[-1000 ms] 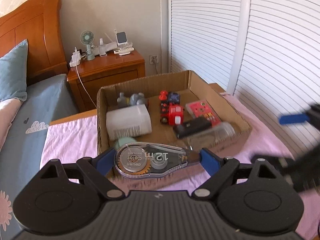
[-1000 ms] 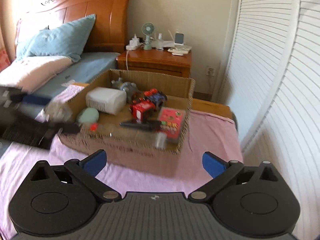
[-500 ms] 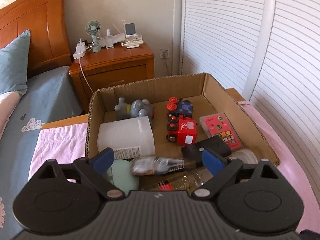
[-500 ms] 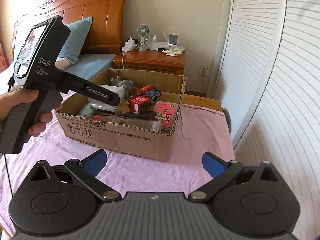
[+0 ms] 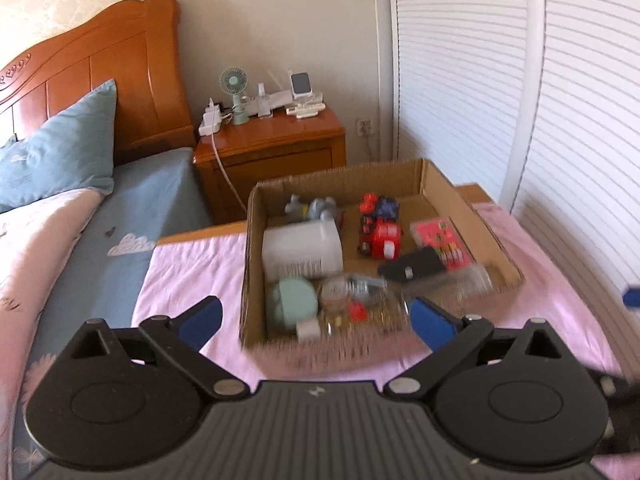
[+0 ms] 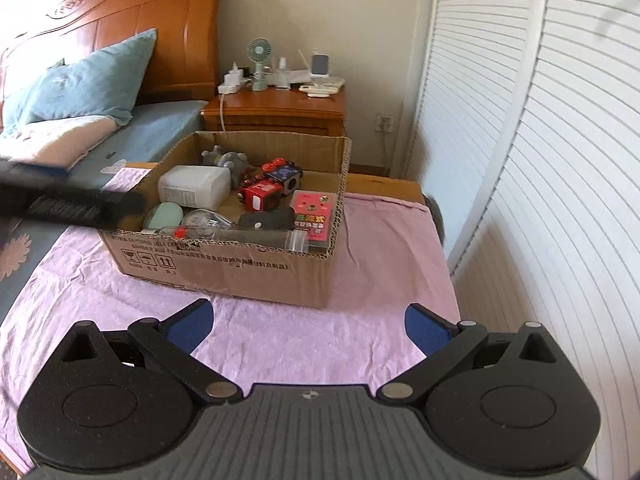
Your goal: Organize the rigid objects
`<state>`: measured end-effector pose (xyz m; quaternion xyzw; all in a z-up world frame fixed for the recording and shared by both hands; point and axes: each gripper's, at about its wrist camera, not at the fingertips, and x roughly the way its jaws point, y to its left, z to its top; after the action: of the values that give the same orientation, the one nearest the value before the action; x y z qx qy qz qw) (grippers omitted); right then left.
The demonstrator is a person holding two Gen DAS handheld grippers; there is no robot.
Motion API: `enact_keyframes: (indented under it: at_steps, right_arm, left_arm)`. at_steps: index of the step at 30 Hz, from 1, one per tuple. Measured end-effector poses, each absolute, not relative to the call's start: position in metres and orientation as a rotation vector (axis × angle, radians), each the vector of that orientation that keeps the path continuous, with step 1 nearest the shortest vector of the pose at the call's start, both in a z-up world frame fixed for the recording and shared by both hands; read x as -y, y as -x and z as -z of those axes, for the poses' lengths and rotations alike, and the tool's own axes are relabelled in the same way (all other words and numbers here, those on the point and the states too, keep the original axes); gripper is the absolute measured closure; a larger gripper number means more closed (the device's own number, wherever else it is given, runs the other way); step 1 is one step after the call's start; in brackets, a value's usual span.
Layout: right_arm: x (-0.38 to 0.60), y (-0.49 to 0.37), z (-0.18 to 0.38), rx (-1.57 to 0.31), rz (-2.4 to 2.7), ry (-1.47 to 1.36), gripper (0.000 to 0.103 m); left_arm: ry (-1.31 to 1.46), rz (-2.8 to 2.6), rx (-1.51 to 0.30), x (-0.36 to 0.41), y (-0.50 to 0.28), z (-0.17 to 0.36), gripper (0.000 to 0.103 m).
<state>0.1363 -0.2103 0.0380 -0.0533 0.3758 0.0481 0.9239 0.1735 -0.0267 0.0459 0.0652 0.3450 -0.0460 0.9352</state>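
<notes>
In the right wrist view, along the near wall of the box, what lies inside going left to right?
Mint green case → clear tape dispenser → black case → pink card pack.

The brown cardboard box (image 6: 224, 268) ahead of the right tool carries printed handling symbols, among them two upward arrows, and a line of Chinese characters too small to read. The pink card pack (image 6: 314, 216) inside shows illegible characters.
</notes>
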Motion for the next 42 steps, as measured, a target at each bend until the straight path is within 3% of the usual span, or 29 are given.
enact_keyframes:
  at_steps: [13,42]
  right_arm:
    - [0.207,-0.109,-0.047,-0.788,-0.040,0.040,0.000]
    - [0.204,-0.104,-0.048,-0.784,-0.023,0.020,0.000]
  left_arm:
    - [-0.083,0.053,-0.779,0.024,-0.113,-0.048,0.003]
    - [-0.035,0.015,-0.785,0.021,-0.106,-0.047,0.003]
